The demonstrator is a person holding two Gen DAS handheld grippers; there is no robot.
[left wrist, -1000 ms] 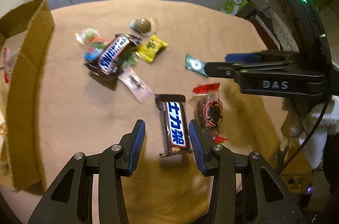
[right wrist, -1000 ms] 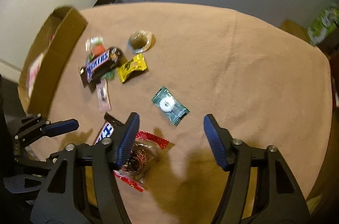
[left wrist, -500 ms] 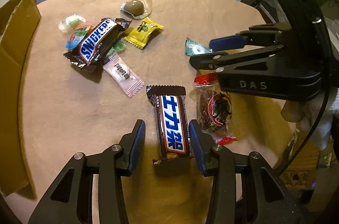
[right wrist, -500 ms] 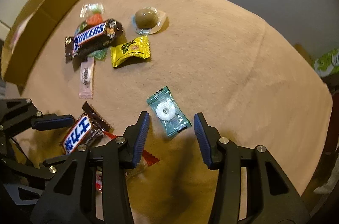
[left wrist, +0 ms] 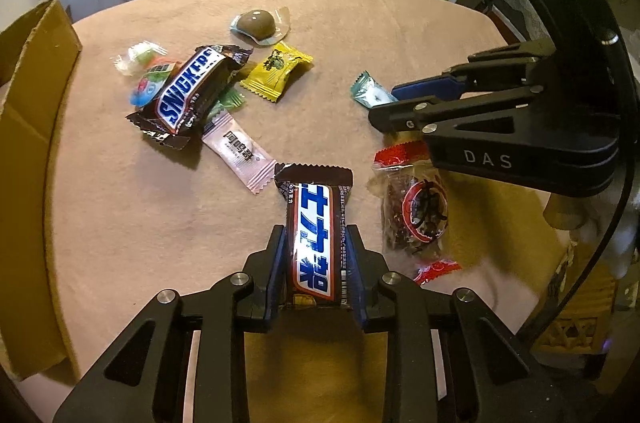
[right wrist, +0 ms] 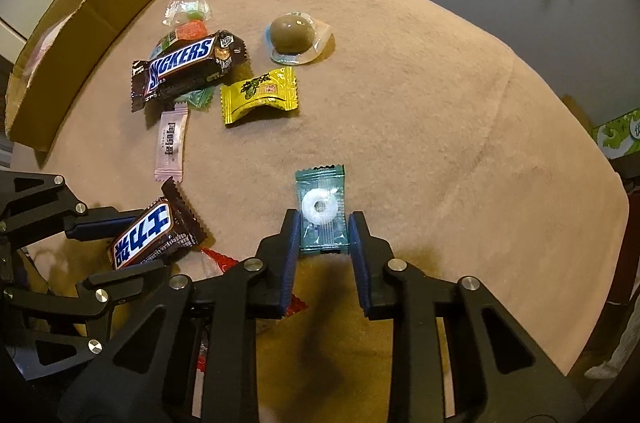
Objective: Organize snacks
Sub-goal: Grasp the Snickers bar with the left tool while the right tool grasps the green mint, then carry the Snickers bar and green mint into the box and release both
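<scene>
A dark snack bar with a blue-and-white label [left wrist: 312, 199] lies on the tan cloth. My left gripper [left wrist: 316, 237] points down at it, its jaws closing, with both blue pads pressed against the bar's long sides. To the right, a teal mint candy [right wrist: 320, 199] with a white ring inside sits between the pads of my right gripper [right wrist: 324, 223]. Those jaws are closing too and touch the wrapper's edges. The left wrist view shows the right gripper [left wrist: 384, 103] from the side, hiding most of the mint candy [left wrist: 368, 91].
A Snickers bar [left wrist: 192, 91] lies on small candies, beside a pink sachet [left wrist: 240, 151], a yellow candy [left wrist: 276, 71] and a brown jelly cup [left wrist: 258, 23]. A red-printed snack bag [left wrist: 416, 211] lies under the right gripper. A cardboard box [right wrist: 92, 7] stands at the left edge.
Both pairs of jaws have narrowed: the left onto the labelled bar, the right onto the mint candy after swinging over it and coming down.
</scene>
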